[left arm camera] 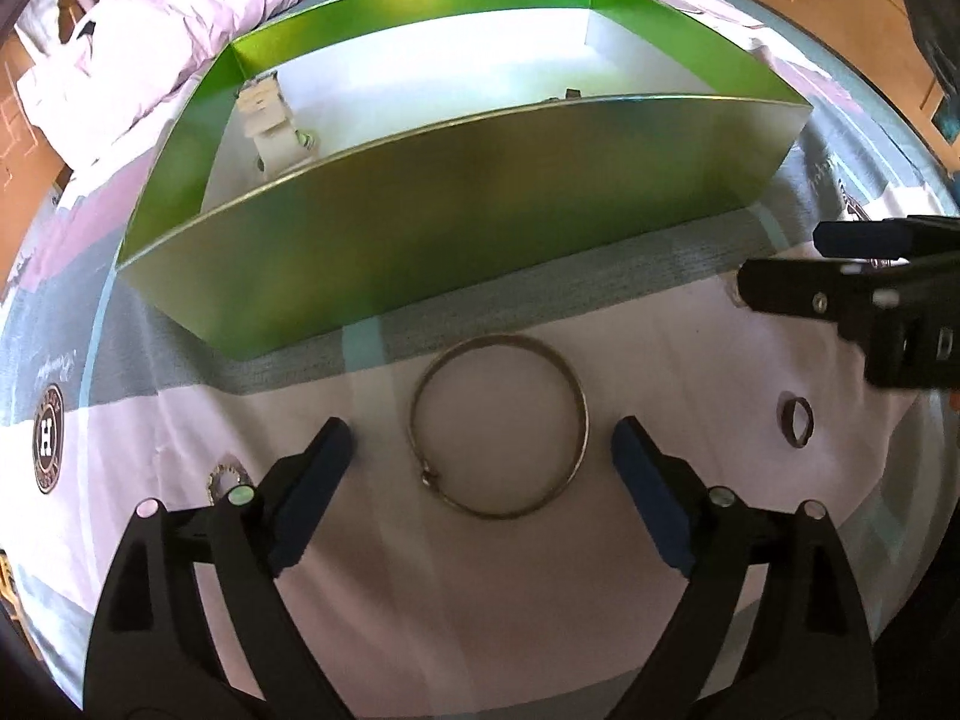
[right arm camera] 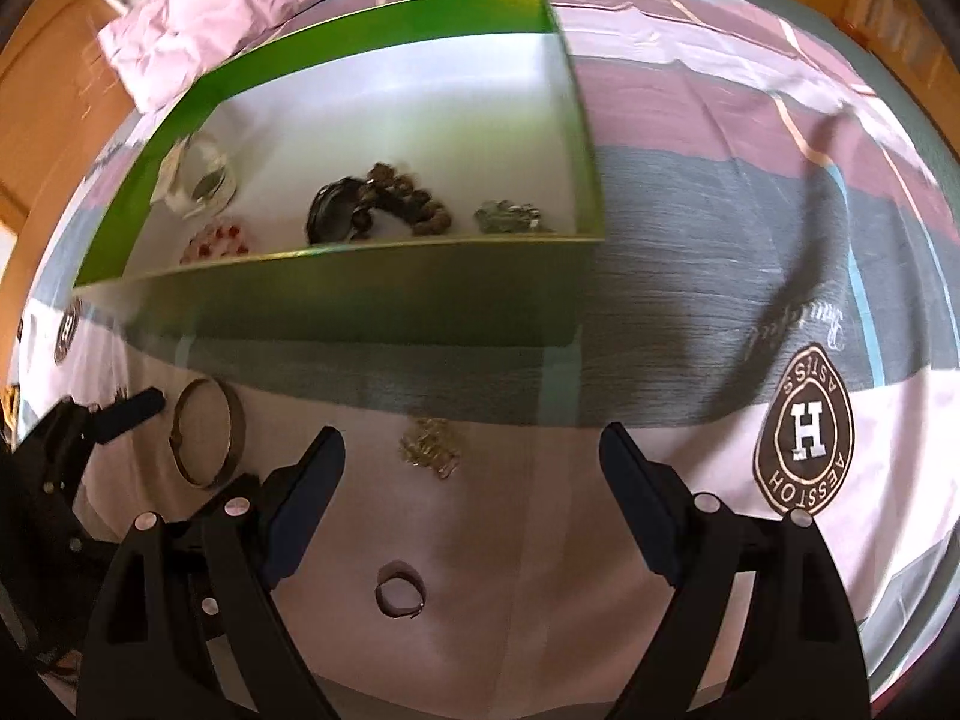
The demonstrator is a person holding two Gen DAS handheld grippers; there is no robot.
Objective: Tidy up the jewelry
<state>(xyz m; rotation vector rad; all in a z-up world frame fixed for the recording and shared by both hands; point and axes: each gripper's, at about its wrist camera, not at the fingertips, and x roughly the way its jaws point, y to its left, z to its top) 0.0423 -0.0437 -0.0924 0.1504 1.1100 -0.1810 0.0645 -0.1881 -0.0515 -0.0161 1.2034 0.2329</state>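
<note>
A thin metal bangle [left arm camera: 415, 420] lies flat on the patterned bedsheet, just in front of a green box [left arm camera: 450, 228]. My left gripper [left arm camera: 480, 429] is open and straddles the bangle, one pad on each side and neither touching it. My right gripper [right arm camera: 473, 438] is open over a small heap of gold chain [right arm camera: 432, 450], with nothing between its pads. A small dark ring [right arm camera: 414, 576] lies on the sheet below that heap, between the gripper's arms. The same ring [left arm camera: 787, 420] shows right of the bangle in the left wrist view.
The box [right arm camera: 360, 294] holds a dark beaded bracelet [right arm camera: 396, 192], red and white beads [right arm camera: 216, 240], a greenish piece [right arm camera: 510, 216] and a small white packet [left arm camera: 267, 120]. A pink quilt [left arm camera: 150, 30] is bunched behind the box. The right gripper [left arm camera: 783, 261] enters from the right.
</note>
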